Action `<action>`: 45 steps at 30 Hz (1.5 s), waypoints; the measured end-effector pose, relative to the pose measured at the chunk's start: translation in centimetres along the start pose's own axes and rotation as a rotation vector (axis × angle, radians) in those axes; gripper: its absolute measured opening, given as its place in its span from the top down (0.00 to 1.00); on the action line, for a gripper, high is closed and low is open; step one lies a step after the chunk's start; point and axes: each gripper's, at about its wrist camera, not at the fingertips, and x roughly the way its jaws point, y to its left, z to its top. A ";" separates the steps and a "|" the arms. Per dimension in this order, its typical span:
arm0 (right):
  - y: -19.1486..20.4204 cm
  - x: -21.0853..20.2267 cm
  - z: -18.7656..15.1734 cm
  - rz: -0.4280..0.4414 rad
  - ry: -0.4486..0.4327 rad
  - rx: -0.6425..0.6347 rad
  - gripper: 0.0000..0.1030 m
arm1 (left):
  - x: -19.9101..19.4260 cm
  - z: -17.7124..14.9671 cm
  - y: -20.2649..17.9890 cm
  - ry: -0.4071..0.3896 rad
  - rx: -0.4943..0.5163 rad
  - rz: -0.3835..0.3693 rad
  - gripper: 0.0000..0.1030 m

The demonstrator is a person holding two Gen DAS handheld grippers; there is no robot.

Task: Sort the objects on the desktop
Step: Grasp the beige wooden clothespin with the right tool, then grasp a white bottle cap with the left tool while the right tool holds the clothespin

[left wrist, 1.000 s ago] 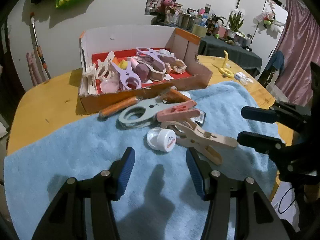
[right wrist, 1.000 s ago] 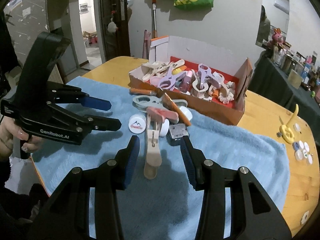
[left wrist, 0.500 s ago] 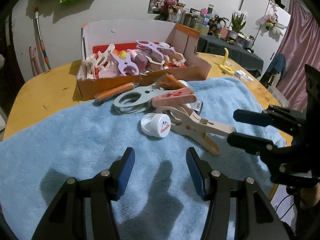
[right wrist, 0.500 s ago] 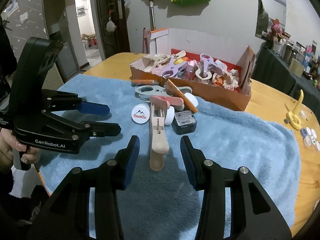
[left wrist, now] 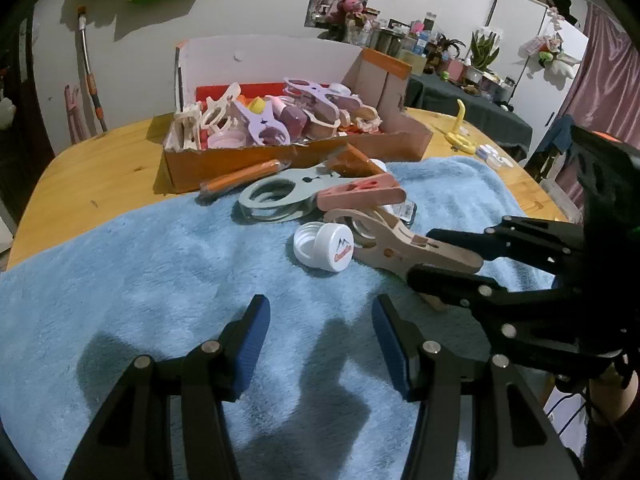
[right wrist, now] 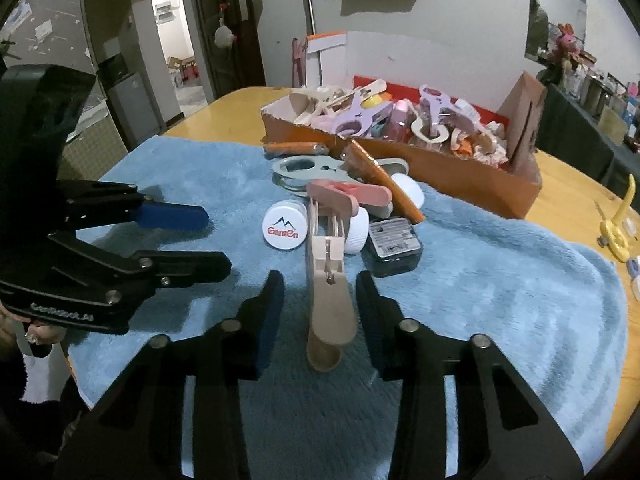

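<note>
A beige clothes peg (right wrist: 329,288) lies on the blue towel (right wrist: 500,300); it also shows in the left wrist view (left wrist: 404,242). My right gripper (right wrist: 320,300) is open, its fingers either side of the peg's handle end without touching. My left gripper (left wrist: 320,322) is open and empty above the towel (left wrist: 140,280), short of a white cap (left wrist: 325,246). The cap reads "Ganten" in the right wrist view (right wrist: 285,229). A pink peg (right wrist: 348,196), a grey peg (right wrist: 308,170) and a small black box (right wrist: 394,246) lie behind.
An orange cardboard box (left wrist: 248,158) full of pegs stands at the back on the wooden table (left wrist: 92,184). An orange pen (left wrist: 244,176) lies in front of it. A yellow hook (right wrist: 618,224) and small white discs lie at the table's right.
My right gripper has moved forward, so its fingers now flank the beige peg's handle. My left gripper has moved closer to the white cap. Both stay open.
</note>
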 end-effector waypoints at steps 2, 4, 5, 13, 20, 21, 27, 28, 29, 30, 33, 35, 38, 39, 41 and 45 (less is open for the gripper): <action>0.1 0.5 0.2 0.005 0.007 -0.001 0.70 | 0.0 0.0 0.0 -0.001 0.003 0.000 0.46; 0.2 0.9 0.3 0.011 0.016 -0.003 0.75 | 0.1 0.0 0.0 0.000 0.006 -0.001 0.46; 0.2 1.1 0.3 0.017 0.021 -0.003 0.81 | 0.1 0.1 0.0 0.003 0.010 0.003 0.46; -0.8 0.4 0.0 0.021 0.005 0.032 0.84 | 0.3 1.2 -0.2 -0.009 0.025 -0.007 0.46; -1.6 -1.2 -1.1 0.047 -0.006 0.066 0.84 | 1.1 2.9 -1.7 -0.018 0.085 -0.017 0.47; -1.6 -1.6 -1.2 0.048 -0.010 0.070 0.84 | 1.3 3.0 -1.8 -0.014 0.092 -0.015 0.47; -2.1 -3.4 -2.0 0.037 -0.028 0.076 0.84 | 2.4 3.4 -2.1 0.010 0.121 -0.010 0.51; -2.3 -3.4 -2.0 0.032 -0.029 0.076 0.84 | 2.6 3.5 -2.1 0.015 0.123 -0.011 0.57; -2.5 -3.6 -2.1 0.030 -0.029 0.083 0.84 | 2.8 3.6 -2.0 0.021 0.125 -0.010 0.58; -2.7 -3.7 -2.2 0.031 -0.030 0.089 0.84 | 3.0 3.6 -2.0 0.025 0.128 -0.007 0.59; -3.5 -4.0 -2.4 0.037 -0.035 0.117 0.84 | 3.5 3.8 -2.0 0.034 0.134 -0.005 0.59; -3.8 -4.1 -2.5 0.031 -0.033 0.122 0.84 | 3.8 3.9 -1.9 0.039 0.131 -0.009 0.59; -4.1 -4.2 -2.7 0.031 -0.033 0.132 0.84 | 4.1 3.9 -1.9 0.045 0.130 -0.014 0.59; -4.2 -4.2 -2.7 0.032 -0.034 0.135 0.84 | 4.2 3.9 -2.0 0.046 0.130 -0.014 0.59; -4.2 -4.2 -2.8 0.034 -0.035 0.134 0.84 | 4.3 3.9 -2.1 0.050 0.134 -0.015 0.68; -4.4 -4.2 -2.8 0.043 -0.033 0.135 0.84 | 4.4 3.8 -2.3 0.053 0.142 -0.009 0.69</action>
